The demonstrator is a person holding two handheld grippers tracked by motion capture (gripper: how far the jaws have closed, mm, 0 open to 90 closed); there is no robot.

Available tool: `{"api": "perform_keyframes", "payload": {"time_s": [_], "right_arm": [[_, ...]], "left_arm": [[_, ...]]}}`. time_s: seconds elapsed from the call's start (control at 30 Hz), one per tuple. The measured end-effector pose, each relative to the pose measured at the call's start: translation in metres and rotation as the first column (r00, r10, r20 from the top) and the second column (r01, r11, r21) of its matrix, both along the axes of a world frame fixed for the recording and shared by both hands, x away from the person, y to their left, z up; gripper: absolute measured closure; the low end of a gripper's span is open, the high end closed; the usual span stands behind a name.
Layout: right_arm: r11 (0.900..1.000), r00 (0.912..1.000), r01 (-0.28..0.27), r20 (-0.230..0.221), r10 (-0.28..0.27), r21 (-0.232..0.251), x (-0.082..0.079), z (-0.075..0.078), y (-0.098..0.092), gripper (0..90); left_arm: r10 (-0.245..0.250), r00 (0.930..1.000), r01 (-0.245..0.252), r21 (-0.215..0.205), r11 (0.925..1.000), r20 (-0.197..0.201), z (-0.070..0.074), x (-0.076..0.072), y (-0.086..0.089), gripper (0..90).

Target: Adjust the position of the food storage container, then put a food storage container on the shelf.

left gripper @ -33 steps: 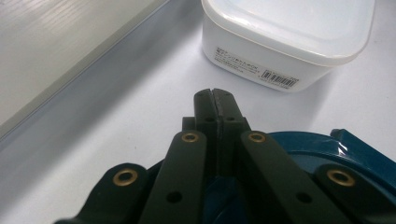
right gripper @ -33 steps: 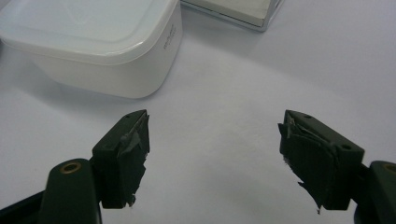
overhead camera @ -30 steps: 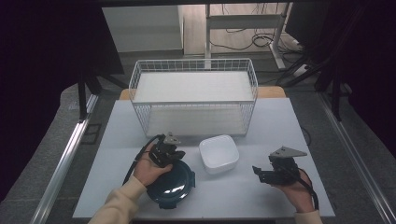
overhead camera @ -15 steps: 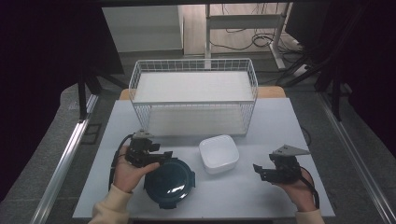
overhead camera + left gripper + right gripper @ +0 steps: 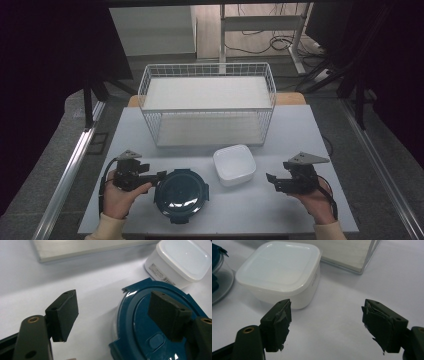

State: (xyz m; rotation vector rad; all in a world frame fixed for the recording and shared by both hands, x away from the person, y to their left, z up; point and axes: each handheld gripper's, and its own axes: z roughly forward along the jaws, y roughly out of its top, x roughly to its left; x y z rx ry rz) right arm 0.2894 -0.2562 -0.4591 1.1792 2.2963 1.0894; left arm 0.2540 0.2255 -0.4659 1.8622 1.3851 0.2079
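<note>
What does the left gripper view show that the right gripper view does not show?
The left gripper view alone shows the left tool, open, and the top of the blue round lid, one pad hanging over it. The right gripper view alone shows the right tool, open over bare table, and a wire corner of the basket. Both show the white square container, with its lid on, and the blue lid's edge.
</note>
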Motion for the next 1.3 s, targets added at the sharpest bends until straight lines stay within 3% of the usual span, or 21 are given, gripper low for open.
{"api": "perform_keyframes", "payload": {"time_s": [0.07, 0.23, 0.37, 0.5, 0.6, 0.7, 0.93, 1.3], "right_arm": [[1.000, 1.0000, -0.004, -0.003, 0.004, 0.028, 0.001, 0.001, 0.001, 23.0], [0.999, 0.9999, -0.001, -0.013, 0.001, 0.037, -0.001, 0.001, 0.003, 22.7], [0.999, 1.0000, 0.002, -0.006, -0.002, 0.040, -0.007, 0.003, 0.004, 22.4], [0.997, 1.0000, -0.005, 0.004, 0.005, 0.078, -0.013, 0.013, 0.009, 21.4], [0.992, 0.9997, -0.005, -0.025, 0.008, 0.125, -0.017, 0.015, 0.017, 20.2], [0.990, 0.9991, -0.011, -0.039, 0.017, 0.140, -0.018, 0.014, 0.021, 19.8], [0.983, 0.9952, -0.008, -0.094, 0.026, 0.184, -0.018, 0.013, 0.035, 19.2], [0.973, 0.9829, -0.042, -0.165, 0.081, 0.227, -0.026, 0.006, 0.066, 16.8]], "left_arm": [[-0.001, 1.0000, 0.001, -0.007, 1.0000, -0.001, -0.003, -0.001, 0.006, 22.8], [0.004, 1.0000, -0.004, -0.018, 0.9998, -0.007, -0.006, 0.000, 0.009, 21.7], [-0.018, 0.9998, 0.018, -0.006, 0.9998, -0.005, -0.006, -0.001, 0.004, 20.5], [-0.021, 0.9997, 0.021, -0.003, 0.9998, 0.010, -0.003, -0.006, 0.000, 18.9], [-0.014, 0.9997, 0.015, -0.026, 0.9995, 0.021, 0.001, -0.007, 0.003, 18.5], [-0.019, 0.9995, 0.021, -0.048, 0.9986, 0.025, 0.003, -0.007, 0.004, 18.5], [-0.038, 0.9993, 0.037, -0.104, 0.9939, -0.004, -0.002, -0.004, 0.010, 18.3], [-0.065, 0.9977, 0.061, -0.133, 0.9892, -0.022, -0.001, -0.004, 0.009, 17.3]]}}
